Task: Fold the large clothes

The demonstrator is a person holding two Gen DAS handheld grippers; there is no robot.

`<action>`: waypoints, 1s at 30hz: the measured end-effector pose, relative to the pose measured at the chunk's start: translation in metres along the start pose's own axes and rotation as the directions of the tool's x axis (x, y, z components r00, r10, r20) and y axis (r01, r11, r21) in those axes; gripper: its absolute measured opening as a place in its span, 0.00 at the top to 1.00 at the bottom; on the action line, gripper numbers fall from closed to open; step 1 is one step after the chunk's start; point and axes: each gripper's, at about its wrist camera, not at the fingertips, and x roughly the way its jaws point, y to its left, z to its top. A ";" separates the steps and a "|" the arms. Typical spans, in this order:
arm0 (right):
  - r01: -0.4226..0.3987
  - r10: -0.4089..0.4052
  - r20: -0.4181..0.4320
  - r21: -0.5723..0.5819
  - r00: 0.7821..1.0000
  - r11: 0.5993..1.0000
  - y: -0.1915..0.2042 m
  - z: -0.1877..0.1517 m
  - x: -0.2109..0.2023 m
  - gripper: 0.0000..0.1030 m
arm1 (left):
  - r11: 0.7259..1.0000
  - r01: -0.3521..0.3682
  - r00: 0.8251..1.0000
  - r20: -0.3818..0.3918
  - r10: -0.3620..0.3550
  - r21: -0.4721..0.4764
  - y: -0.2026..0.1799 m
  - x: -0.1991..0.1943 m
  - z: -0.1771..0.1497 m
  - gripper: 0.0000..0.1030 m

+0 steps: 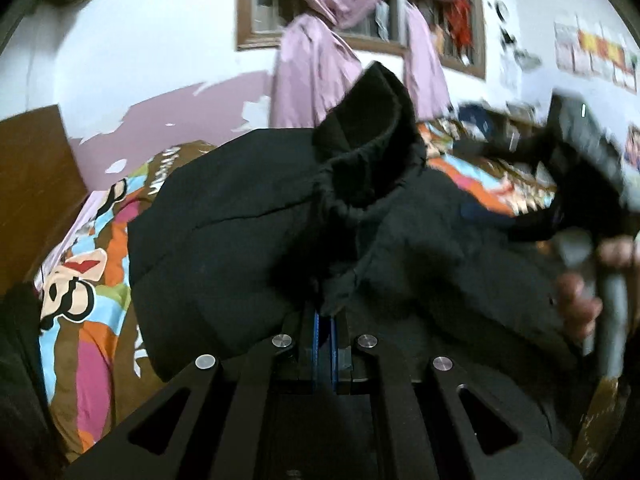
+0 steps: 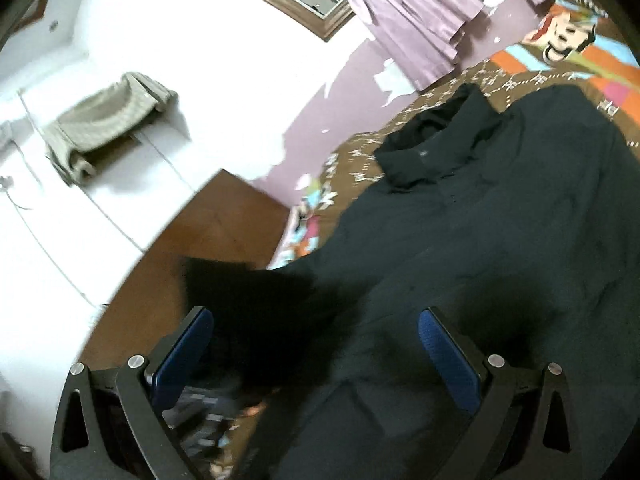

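Fabric of a large black jacket point(image 1: 280, 220) covers most of the colourful cartoon bedspread point(image 1: 92, 264), and the jacket serves as the landmark for everything else. In the left wrist view, left of the jacket stands a brown wooden headboard point(image 1: 36, 184), with the bedspread showing between the two. At the jacket's near edge the left gripper point(image 1: 326, 328) has its blue pads pressed together on a bunched fold of the black cloth, which rises from the pinch into a raised, cuff-like end point(image 1: 372, 128). Above and behind the jacket, purple curtains point(image 1: 316, 64) hang at a brown-framed window point(image 1: 256, 12). To the jacket's right a hand point(image 1: 580, 304) grips a grey handle, blurred.

In the right wrist view, far left of the jacket point(image 2: 500, 240) a beige cloth point(image 2: 104, 124) lies on a white surface. Nearer, the headboard point(image 2: 208, 232) meets the jacket's left edge. The right gripper point(image 2: 316, 344) has its fingers spread wide, hovering over the jacket's lower part with nothing pinched; a dark, blurred flap of cloth lies between the blue pads. The collar point(image 2: 436, 148) lies flat on the jacket's upper side, towards the curtains point(image 2: 416, 12).
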 end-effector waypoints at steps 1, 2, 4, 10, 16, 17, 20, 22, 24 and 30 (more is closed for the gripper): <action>-0.008 0.008 -0.005 0.007 1.000 1.000 0.000 0.000 -0.001 0.00 | 1.000 0.010 1.000 -0.019 -0.010 0.002 -0.003 0.006 -0.004 0.98; -0.009 0.010 -0.010 0.014 1.000 1.000 -0.001 -0.001 -0.001 0.00 | 1.000 0.018 0.999 -0.037 -0.018 0.002 -0.005 0.012 -0.008 0.98; 0.021 -0.020 -0.023 0.033 1.000 0.999 -0.005 -0.002 0.002 0.00 | 1.000 0.023 0.997 -0.070 -0.022 0.008 -0.008 0.021 -0.015 0.98; 0.078 -0.071 -0.095 0.067 0.993 0.995 -0.014 -0.012 0.020 0.29 | 0.999 0.043 0.994 -0.106 -0.040 0.028 -0.016 0.032 -0.024 0.98; 0.123 -0.118 -0.131 0.033 0.984 0.992 -0.015 -0.017 0.023 0.86 | 0.998 0.049 0.992 -0.121 -0.045 0.031 -0.017 0.037 -0.027 0.98; 0.128 -0.126 -0.131 0.009 0.983 0.992 -0.013 -0.016 0.023 0.90 | 0.998 0.051 0.991 -0.126 -0.047 0.026 -0.017 0.038 -0.027 0.98; 0.124 -0.130 -0.118 -0.057 0.984 0.991 -0.005 -0.012 0.018 0.93 | 0.998 0.053 0.991 -0.122 -0.051 0.020 -0.018 0.036 -0.026 0.97; 0.128 -0.139 -0.105 -0.104 0.985 0.986 0.002 -0.007 0.014 0.93 | 0.997 0.071 0.992 -0.106 -0.067 0.026 -0.017 0.034 -0.024 0.95; 0.142 -0.155 -0.080 -0.147 0.985 0.979 0.008 0.001 0.007 0.94 | 0.996 0.087 0.993 -0.088 -0.084 0.035 -0.017 0.030 -0.021 0.92; 0.209 -0.214 -0.004 -0.206 0.977 0.956 0.002 0.023 -0.016 0.95 | 0.986 0.160 0.985 -0.061 -0.163 -0.048 -0.003 0.022 -0.011 0.66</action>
